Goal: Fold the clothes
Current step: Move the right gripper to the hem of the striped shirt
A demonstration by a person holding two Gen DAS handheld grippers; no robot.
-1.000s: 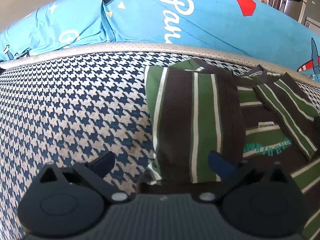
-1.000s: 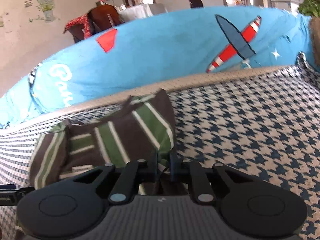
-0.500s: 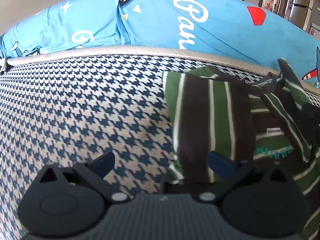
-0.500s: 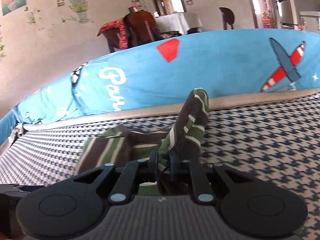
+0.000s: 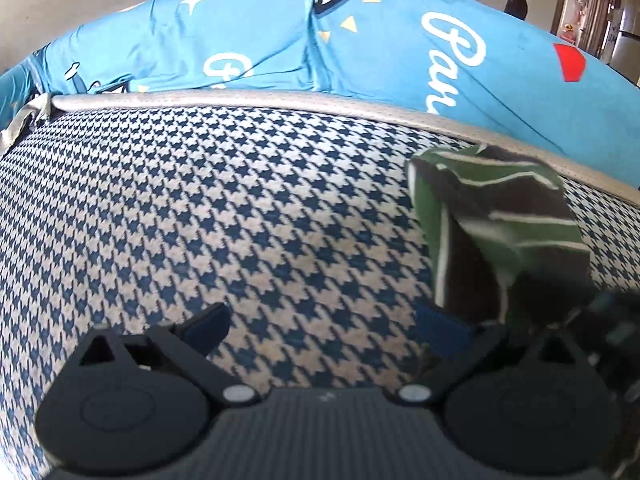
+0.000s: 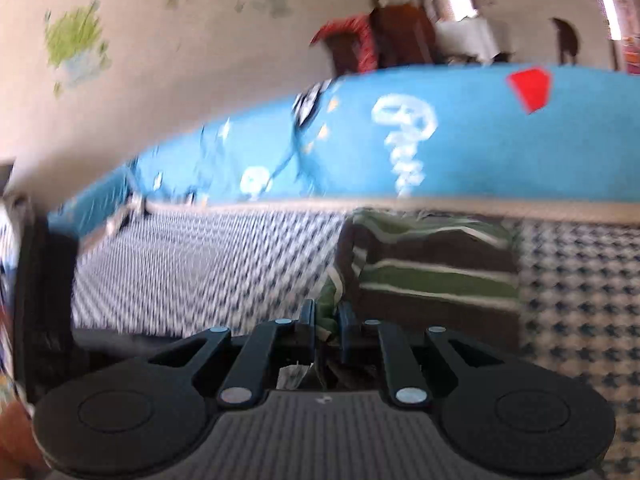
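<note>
A green, brown and white striped shirt point(image 5: 500, 216) lies partly folded on the houndstooth cushion point(image 5: 240, 208), at the right of the left wrist view. My left gripper point(image 5: 324, 324) stands open over bare cushion, to the left of the shirt, with nothing between its blue pads. In the blurred right wrist view the striped shirt point(image 6: 436, 268) is ahead, and my right gripper point(image 6: 326, 316) is shut on a bunched edge of it. The right gripper's dark body shows at the right edge of the left wrist view, behind the shirt.
A blue printed cushion cover point(image 5: 360, 48) runs along the back of the seat behind a grey piping edge point(image 5: 280, 100). Beyond it are a wall with stickers point(image 6: 76, 40), a chair with red cloth point(image 6: 360, 44) and a doorway. Houndstooth seat stretches wide to the left.
The right gripper has swung left, carrying a side of the shirt over onto the rest. The left gripper has drifted left off the shirt, which now sits further right in its view.
</note>
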